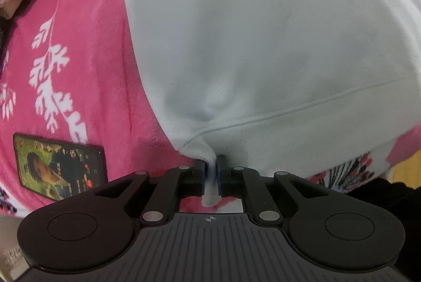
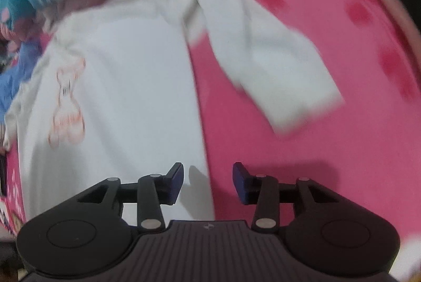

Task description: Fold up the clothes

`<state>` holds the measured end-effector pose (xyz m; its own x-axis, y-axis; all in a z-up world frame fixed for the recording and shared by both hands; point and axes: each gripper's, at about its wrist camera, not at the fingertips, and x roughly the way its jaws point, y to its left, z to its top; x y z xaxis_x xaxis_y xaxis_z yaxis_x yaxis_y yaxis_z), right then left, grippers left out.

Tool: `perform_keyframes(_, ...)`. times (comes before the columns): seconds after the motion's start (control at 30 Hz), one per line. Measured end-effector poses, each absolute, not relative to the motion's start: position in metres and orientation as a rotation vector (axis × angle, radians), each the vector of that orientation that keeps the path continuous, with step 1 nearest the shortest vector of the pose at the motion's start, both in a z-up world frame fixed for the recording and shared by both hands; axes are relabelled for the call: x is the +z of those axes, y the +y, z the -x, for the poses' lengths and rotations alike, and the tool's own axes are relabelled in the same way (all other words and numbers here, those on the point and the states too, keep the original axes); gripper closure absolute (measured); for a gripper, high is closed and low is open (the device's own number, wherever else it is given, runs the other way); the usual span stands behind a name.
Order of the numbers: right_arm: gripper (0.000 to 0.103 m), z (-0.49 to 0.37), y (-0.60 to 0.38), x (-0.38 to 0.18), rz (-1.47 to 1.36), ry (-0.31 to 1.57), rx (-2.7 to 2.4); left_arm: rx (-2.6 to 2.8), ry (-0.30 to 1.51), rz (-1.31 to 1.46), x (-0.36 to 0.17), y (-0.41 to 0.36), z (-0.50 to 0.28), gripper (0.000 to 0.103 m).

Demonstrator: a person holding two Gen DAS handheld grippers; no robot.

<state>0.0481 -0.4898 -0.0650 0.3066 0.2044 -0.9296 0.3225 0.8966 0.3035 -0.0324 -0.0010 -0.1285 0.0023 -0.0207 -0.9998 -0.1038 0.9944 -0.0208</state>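
Left wrist view shows my left hand-held gripper (image 1: 210,171) pinching the ribbed hem of the white sweatshirt (image 1: 263,45), which lies on the pink blanket (image 1: 86,45) beside a phone (image 1: 60,166). Only the right wrist view shows my right hand-held gripper (image 2: 208,182) open and empty over the sweatshirt's edge, its sleeve (image 2: 263,50) spread aside.

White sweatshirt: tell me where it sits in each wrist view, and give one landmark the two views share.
Left wrist: white sweatshirt fills the centre and right; its ribbed hem is pinched in the left gripper.
Right wrist: centre-left, one sleeve reaching right.
Shared landmark: pink blanket beneath it.
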Motion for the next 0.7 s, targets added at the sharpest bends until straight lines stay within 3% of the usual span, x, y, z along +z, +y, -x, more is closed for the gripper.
perform_keyframes(0.33,0.059,-0.151,-0.497,-0.102,-0.461,1.152,-0.049,0.171,1.594,0.118,-0.133,-0.001,0.031,0.095)
perform_keyframes(0.43,0.072,-0.163,-0.487,-0.107,-0.381,1.139,-0.033,0.198,1.6,0.131,-0.135,0.0,0.032,0.095)
perform_keyframes(0.47,0.092,-0.164,-0.483,-0.106,-0.342,1.132,-0.026,0.204,1.602,0.129,-0.135,0.0,0.032,0.095)
perform_keyframes(0.5,0.099,-0.165,-0.481,-0.103,-0.309,1.123,-0.024,0.21,1.603,0.126,-0.135,0.0,0.032,0.095)
perform_keyframes(0.7,0.101,-0.164,-0.503,-0.091,-0.241,1.029,-0.135,0.225,1.616,0.111,-0.138,0.001,0.034,0.095)
